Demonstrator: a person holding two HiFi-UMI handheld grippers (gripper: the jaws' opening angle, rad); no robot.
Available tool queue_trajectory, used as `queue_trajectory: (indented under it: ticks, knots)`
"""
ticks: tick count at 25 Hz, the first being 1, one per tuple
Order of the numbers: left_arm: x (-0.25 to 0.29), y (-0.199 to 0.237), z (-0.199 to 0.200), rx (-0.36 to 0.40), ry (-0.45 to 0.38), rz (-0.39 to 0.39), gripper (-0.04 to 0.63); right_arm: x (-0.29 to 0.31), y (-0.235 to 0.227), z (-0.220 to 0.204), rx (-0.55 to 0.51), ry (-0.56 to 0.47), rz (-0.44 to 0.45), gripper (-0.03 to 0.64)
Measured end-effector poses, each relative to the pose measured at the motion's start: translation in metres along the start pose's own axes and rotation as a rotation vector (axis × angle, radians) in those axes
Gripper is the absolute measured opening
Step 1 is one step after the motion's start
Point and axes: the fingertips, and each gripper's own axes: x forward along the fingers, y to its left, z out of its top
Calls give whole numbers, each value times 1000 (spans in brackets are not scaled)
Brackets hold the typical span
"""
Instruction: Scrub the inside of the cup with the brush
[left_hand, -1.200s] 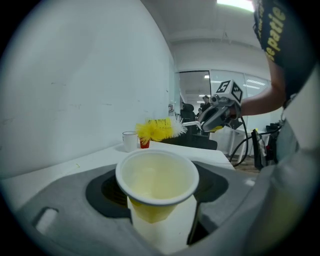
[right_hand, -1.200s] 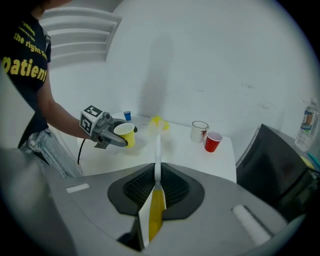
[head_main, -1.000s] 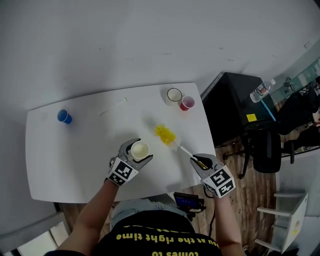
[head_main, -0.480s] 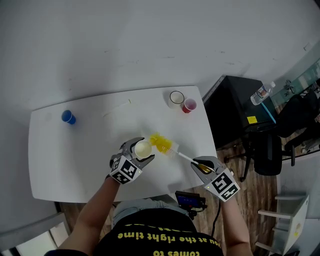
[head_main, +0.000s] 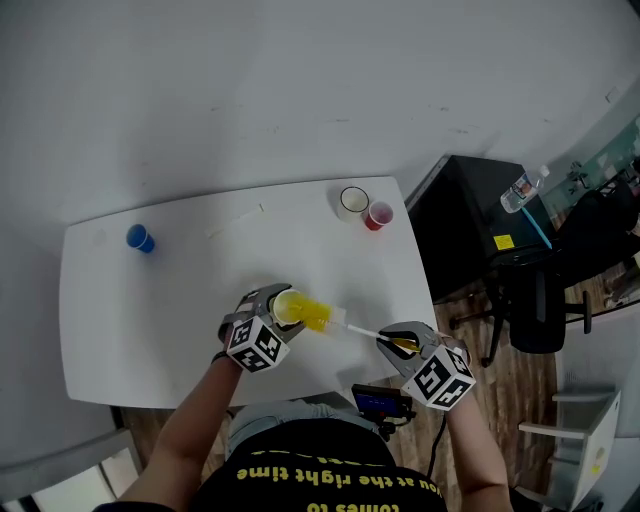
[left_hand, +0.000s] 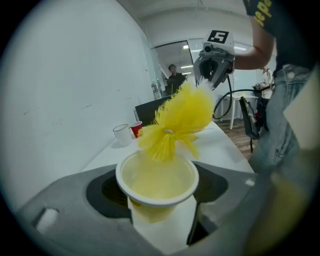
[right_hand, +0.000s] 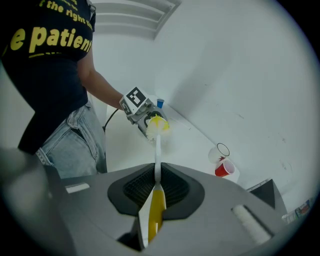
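Left gripper (head_main: 272, 310) is clamped on the pale yellow cup (left_hand: 157, 181), low centre of the head view over the white table (head_main: 170, 300). A second ago the cup's mouth faced up; it is now tipped toward frame right. Right gripper (head_main: 398, 343) is clenched on the brush (head_main: 312, 315) handle. The yellow bristles, previously apart at the cup's upper right, now reach into its mouth.

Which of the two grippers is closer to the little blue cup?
Left. The left gripper, holding the yellow cup, is off to the right of the blue cup; the right gripper, clamped on the brush, is farther off beyond it.
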Motion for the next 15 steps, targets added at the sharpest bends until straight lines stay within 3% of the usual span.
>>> queue_trajectory:
  ticks: [15]
  knots:
    - [9,-20,-3,145,85,-61,349,4,6,-3,-99,81,35,43]
